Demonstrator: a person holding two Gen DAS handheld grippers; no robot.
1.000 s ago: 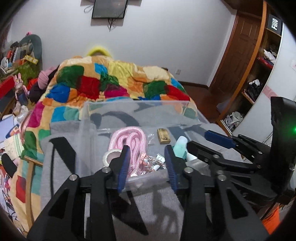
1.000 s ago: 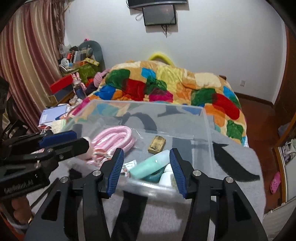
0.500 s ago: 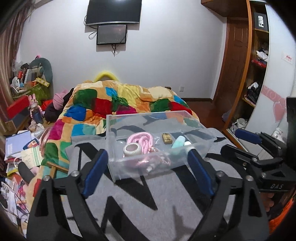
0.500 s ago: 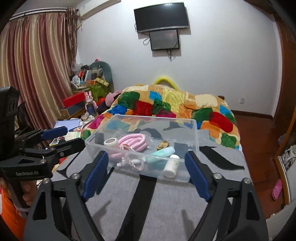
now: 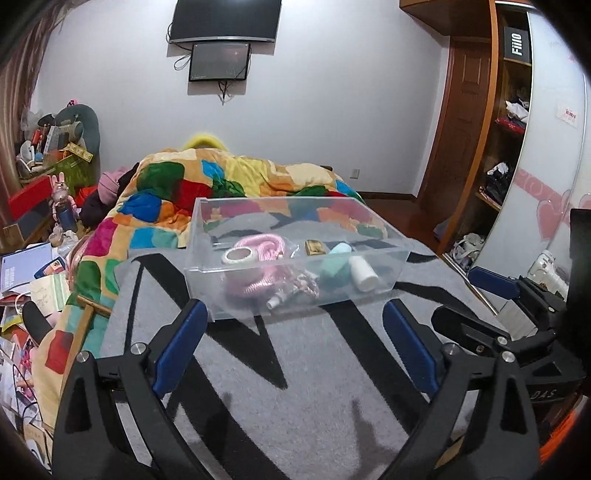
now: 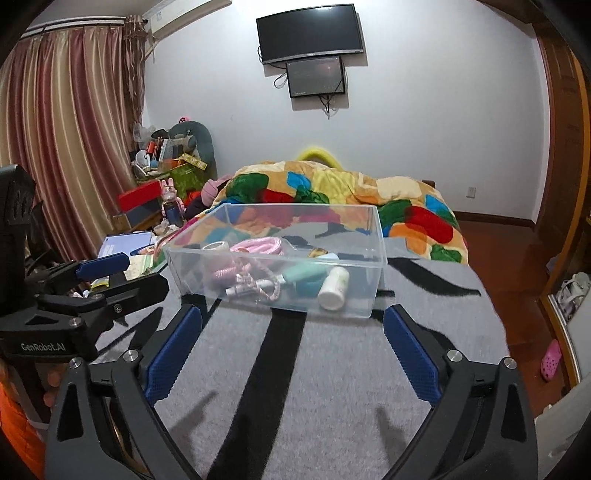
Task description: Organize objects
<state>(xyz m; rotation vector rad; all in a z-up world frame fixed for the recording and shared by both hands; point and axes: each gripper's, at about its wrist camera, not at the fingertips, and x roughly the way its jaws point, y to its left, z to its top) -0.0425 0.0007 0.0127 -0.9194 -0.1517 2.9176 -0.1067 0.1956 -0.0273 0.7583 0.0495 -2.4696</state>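
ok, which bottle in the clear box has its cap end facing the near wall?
The white bottle, lying on its side at the box's right end. The teal one lies beside it, to its left, angled across.

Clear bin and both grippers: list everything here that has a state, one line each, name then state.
clear bin: upright, no lid, resting on the grey blanket.
white bottle: lying on its side in the bin.
teal tube: lying flat in the bin.
pink cord: coiled in the bin.
tape roll: lying flat in the bin.
left gripper: open, empty.
right gripper: open, empty.
wall screens: dark.
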